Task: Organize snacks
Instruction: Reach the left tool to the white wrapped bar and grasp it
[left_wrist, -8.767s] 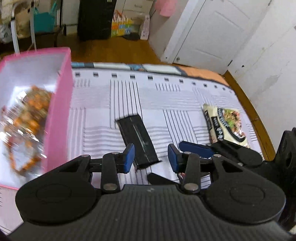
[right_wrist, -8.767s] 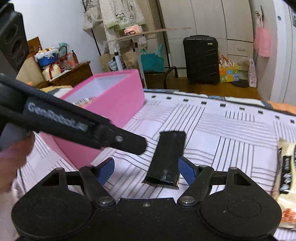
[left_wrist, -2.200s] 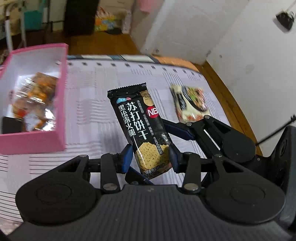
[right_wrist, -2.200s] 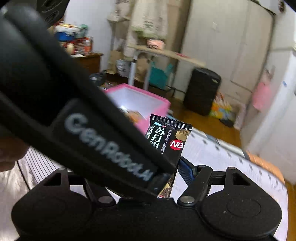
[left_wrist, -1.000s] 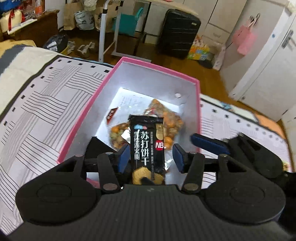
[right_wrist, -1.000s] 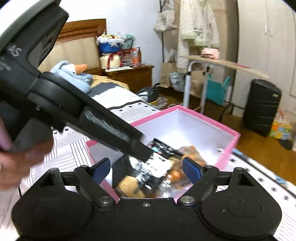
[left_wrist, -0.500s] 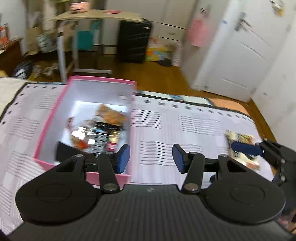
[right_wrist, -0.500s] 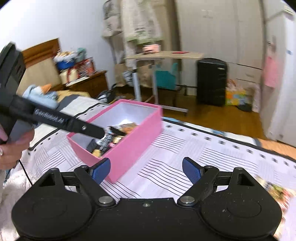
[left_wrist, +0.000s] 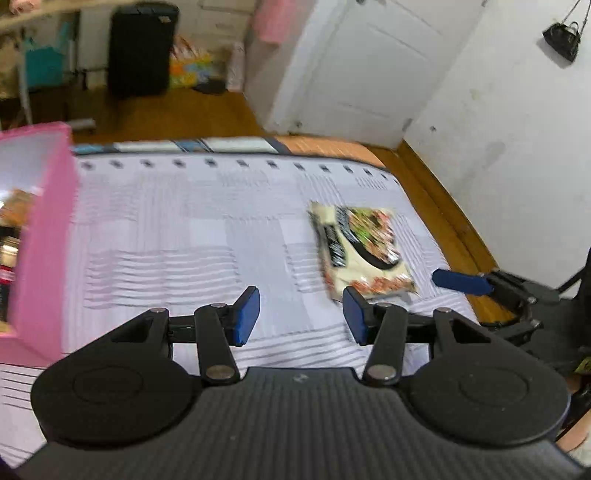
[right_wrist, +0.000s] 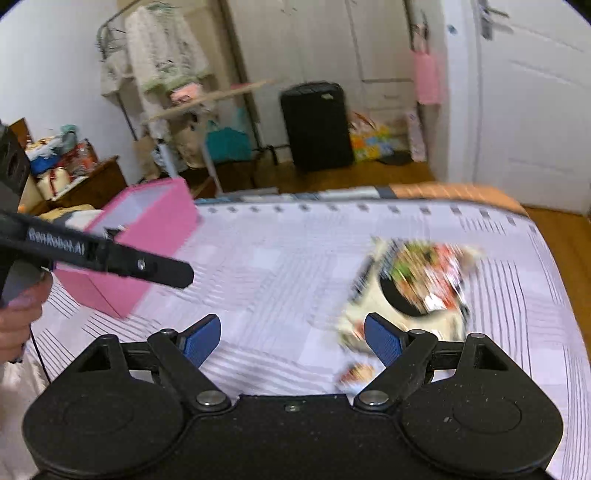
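- Striped bedspread (left_wrist: 177, 229) covers the bed; wooden floor (left_wrist: 177, 118), white door (left_wrist: 365, 70), black suitcase (right_wrist: 317, 125) beyond.
- Snack packet (right_wrist: 417, 288) lies flat, well apart from pink box (right_wrist: 147, 236).
- Left gripper (left_wrist: 301, 314) and right gripper (right_wrist: 291, 339): both spread, empty.

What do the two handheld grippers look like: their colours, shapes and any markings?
The left gripper and the right gripper look alike: black bodies with two round discs, black linkage arms with silver pivot pins, and blue ribbed pads. In the right wrist view, the left gripper's long black side bears white "GenRobot.AI" lettering, and a thin black cable hangs below it.
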